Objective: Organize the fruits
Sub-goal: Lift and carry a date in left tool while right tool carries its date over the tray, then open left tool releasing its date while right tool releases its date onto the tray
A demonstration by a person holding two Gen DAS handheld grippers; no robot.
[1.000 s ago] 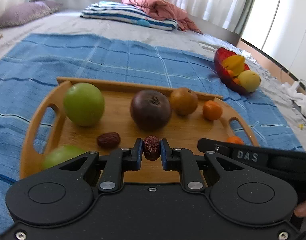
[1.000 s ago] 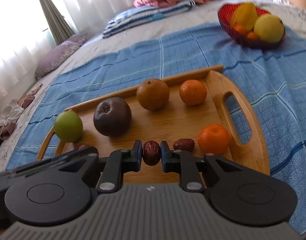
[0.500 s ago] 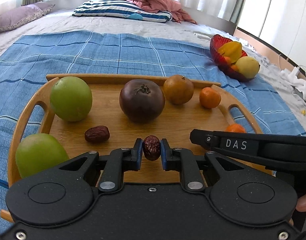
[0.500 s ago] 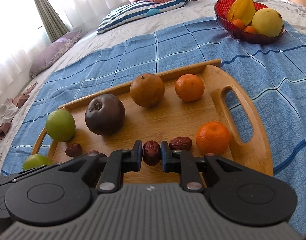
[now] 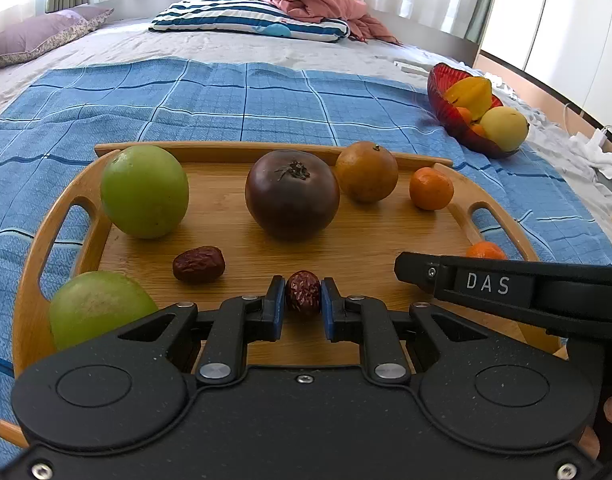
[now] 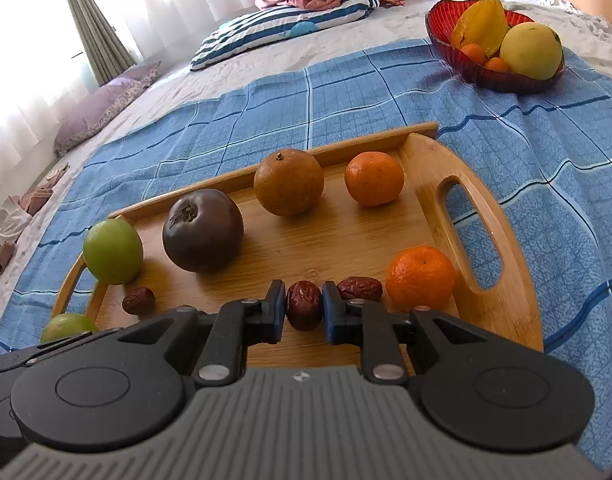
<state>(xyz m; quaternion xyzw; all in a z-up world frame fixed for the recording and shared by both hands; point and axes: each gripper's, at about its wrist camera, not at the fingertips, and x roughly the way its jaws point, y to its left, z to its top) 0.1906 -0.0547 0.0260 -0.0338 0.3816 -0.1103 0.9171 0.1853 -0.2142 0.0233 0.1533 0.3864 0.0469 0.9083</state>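
Fruits on wooden tray [image 5: 462,216] atop bed. Left claw [image 5: 303,305] clamped on red date [image 5: 303,291], low over near middle of tray. Right claw [image 6: 304,307] grips second date [image 6: 304,305], near right, beside loose date [image 6: 360,288]. Step judged: placing dates. Next: set down in row, release.

Wooden handled tray [image 5: 386,248] is laid flat on the blue checked cloth. Along its far edge are seen a green apple [image 5: 144,191], a dark purple-brown round fruit [image 5: 292,199], a brownish-orange fruit [image 5: 366,171] and a small mandarin [image 5: 431,188]. A second green apple [image 5: 98,307] sits at the near-left corner, a second mandarin [image 6: 421,277] near the right handle. Wrinkled red dates: one [image 5: 199,264] loose on the tray, one [image 6: 360,288] beside the mandarin, one [image 5: 303,292] pinched above the tray's near edge, one [image 6: 304,305] likewise.
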